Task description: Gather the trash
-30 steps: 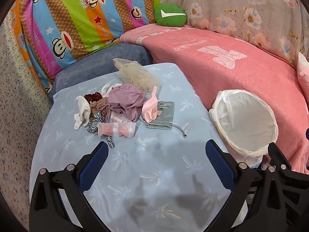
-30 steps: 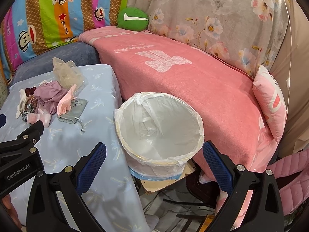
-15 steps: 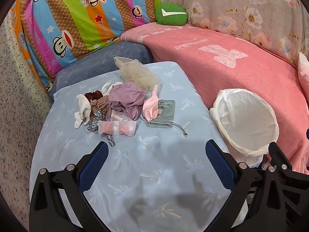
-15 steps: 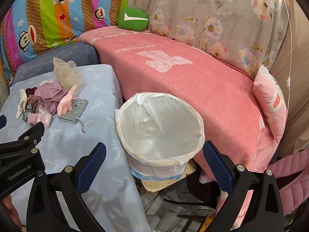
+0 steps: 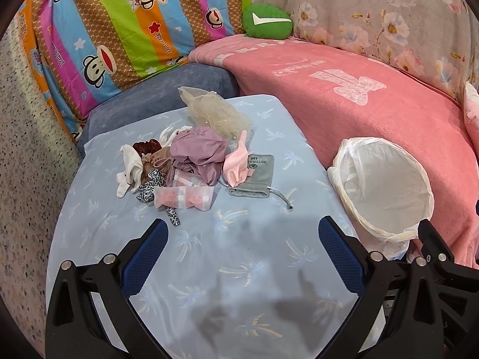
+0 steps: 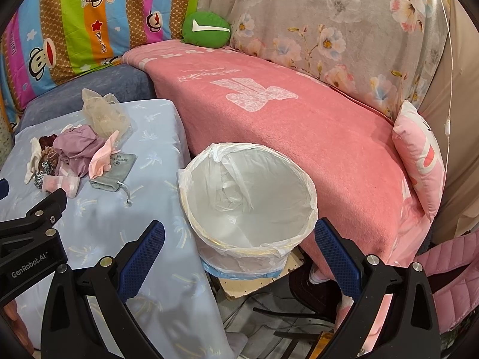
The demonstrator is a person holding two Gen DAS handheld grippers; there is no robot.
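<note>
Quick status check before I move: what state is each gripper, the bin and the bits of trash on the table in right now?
Left gripper: open, empty, above the table.
Right gripper: open, empty, over the bin.
Bin: upright, white liner fitted, no trash visible inside.
Trash pile: heaped on the table, untouched.
Grey drawstring pouch: lying flat, cord trailing loose.
Beige mesh bag: crumpled.

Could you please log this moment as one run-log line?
left claw: open, empty | right claw: open, empty | white-lined round bin: empty | fabric trash pile: untouched

Black hand-held gripper (image 5: pixel 242 236), blue pads (image 5: pixel 145 257), silver screws
</note>
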